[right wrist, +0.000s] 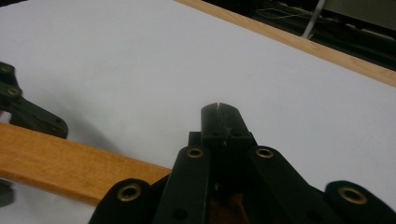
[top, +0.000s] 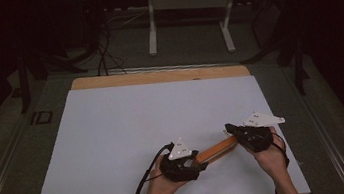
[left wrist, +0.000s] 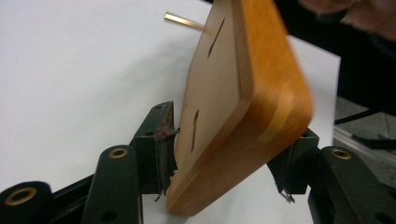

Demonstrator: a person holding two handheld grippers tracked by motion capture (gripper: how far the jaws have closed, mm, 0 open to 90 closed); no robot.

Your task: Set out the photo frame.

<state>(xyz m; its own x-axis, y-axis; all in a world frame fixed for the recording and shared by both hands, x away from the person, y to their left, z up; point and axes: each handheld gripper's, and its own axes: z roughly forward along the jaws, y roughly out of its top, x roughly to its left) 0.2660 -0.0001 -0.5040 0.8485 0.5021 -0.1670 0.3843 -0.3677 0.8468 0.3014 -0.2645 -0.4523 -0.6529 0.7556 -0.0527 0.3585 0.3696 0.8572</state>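
A flat orange-brown wooden board is held low over the white table sheet, between the two grippers. My left gripper is shut on its near end; in the left gripper view both jaws press the board from either side. That board face has two narrow slots, and a thin brass pin sticks out near its far end. My right gripper sits at the board's far end with its jaws closed together, and nothing shows between them. The board passes beneath and to their left.
The white sheet covers a wooden table whose edge shows at the back. Beyond it are a white desk frame, dark stands and cables on a grey floor. A person's hands come in at the front edge.
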